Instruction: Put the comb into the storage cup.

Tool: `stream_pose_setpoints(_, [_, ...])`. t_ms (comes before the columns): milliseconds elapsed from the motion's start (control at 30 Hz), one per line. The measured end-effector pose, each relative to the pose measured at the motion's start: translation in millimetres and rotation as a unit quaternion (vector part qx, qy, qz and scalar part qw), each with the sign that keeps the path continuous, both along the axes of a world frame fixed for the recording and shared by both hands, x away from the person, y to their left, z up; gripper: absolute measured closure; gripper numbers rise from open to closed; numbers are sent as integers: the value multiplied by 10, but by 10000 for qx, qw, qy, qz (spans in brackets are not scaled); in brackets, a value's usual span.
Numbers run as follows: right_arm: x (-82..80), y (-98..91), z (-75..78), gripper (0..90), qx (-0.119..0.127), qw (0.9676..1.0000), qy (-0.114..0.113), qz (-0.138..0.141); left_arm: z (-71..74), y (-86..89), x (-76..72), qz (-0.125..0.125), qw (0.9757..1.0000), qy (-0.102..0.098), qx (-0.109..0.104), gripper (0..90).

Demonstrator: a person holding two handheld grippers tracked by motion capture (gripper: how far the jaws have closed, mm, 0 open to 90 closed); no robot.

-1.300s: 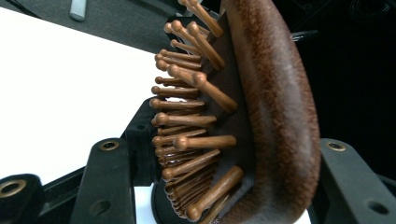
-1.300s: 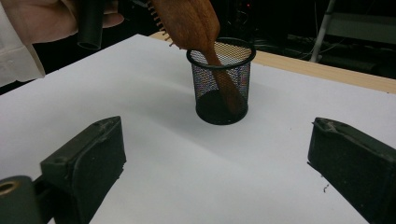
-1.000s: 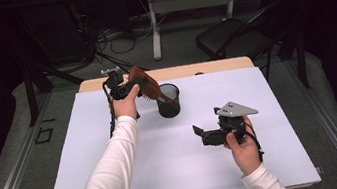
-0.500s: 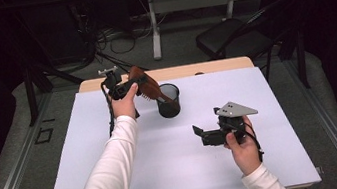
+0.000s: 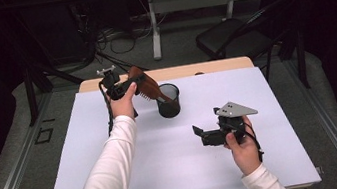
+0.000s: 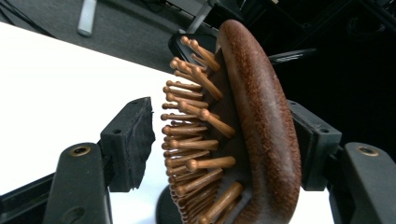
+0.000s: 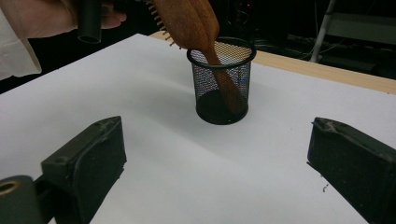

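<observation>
- Since the earlier frames, the left gripper [image 5: 130,83] has just been opened — its pads [image 6: 133,140] are parted, with a gap at the bristles.
- Between them the brown wooden hairbrush [image 5: 147,85] is seen, its handle dropped into the black mesh cup [image 5: 168,102] on the white table [image 5: 89,152].
- The right gripper [image 5: 202,135] is held released, empty — well apart from the cup.

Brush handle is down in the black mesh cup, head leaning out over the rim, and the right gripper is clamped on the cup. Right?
Not quite. The right gripper is open and apart from the mesh cup, as the right gripper view shows. The brush does stand handle-down in the cup, head leaning out over the rim.
</observation>
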State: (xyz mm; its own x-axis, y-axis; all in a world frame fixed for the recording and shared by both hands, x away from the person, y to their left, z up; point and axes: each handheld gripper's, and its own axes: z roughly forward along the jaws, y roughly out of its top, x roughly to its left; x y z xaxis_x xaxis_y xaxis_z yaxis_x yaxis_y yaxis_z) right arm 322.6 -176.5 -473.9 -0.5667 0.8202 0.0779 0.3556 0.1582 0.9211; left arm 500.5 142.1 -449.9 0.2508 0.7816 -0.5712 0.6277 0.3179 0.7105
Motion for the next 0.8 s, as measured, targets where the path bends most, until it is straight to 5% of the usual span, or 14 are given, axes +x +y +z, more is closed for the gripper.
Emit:
stream_pose_setpoints(300, [-2, 6, -1, 39, -2, 10000, -1, -4, 16, 21, -7, -32, 10000, -17, -12, 319])
stream_pose_setpoints(600, [-1, 11, -3, 39, -10, 10000, -15, 5, 21, 72, -13, 167, 9998, -120, -2, 166])
stream_pose_setpoints(800, [-3, 13, -3, 38, -28, 10000, -13, 9, 42, 109, -17, 252, 9996, -117, -36, 149])
